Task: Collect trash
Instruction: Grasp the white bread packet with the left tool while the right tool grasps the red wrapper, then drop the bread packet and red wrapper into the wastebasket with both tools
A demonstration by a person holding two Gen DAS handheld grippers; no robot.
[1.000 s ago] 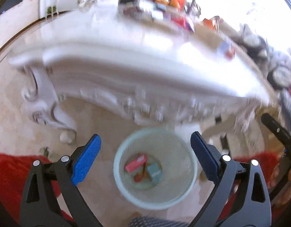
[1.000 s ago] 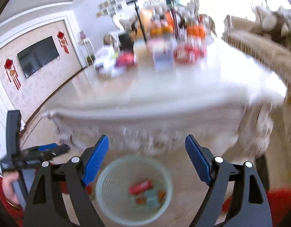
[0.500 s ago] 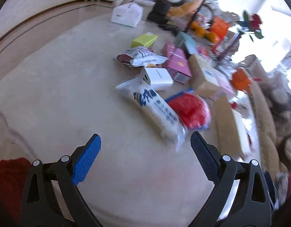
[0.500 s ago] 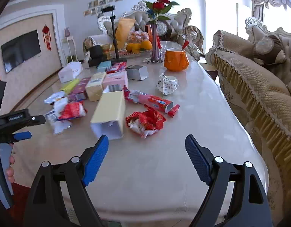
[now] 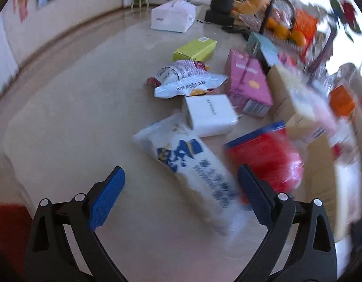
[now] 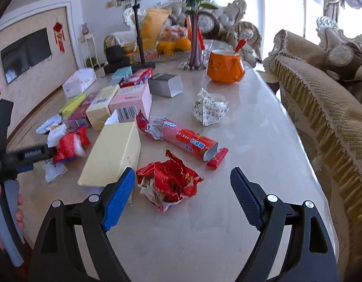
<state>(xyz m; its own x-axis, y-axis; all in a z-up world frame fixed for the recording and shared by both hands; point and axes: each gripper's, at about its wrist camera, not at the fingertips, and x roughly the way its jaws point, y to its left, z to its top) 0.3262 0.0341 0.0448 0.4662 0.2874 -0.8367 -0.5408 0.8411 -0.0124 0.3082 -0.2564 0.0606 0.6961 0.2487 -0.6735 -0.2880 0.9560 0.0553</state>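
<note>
On the glossy beige marble tabletop [image 6: 239, 141], litter lies scattered: cartons, wrappers and packets. Right gripper [image 6: 182, 195] is above the near edge, jaws spread wide and holding nothing; directly between and just beyond its blue pads lies a crumpled red foil wrapper [image 6: 169, 183], torn open, touching the pale yellow rectangular carton [image 6: 112, 155] on its left. Beyond it sits a long red-and-pink torn snack sleeve [image 6: 183, 138] and a balled white printed paper [image 6: 209, 109].

Left gripper [image 5: 181, 195] is likewise spread wide and empty. A long white plastic packet with blue print [image 5: 192, 171] lies diagonally between its pads, its far end beside a white flat box [image 5: 210, 115] and a red bag [image 5: 265, 159] alongside; this view is blurred on the right.

Assessment: the foil wrapper appears light, soft and crushable, probably slippery; best taken across its bunched centre so the pads compress folds rather than a loose edge. The white packet looks limp and slick; grip across its narrow width near the middle to limit sagging. No fragility concern noted for either item.
</note>
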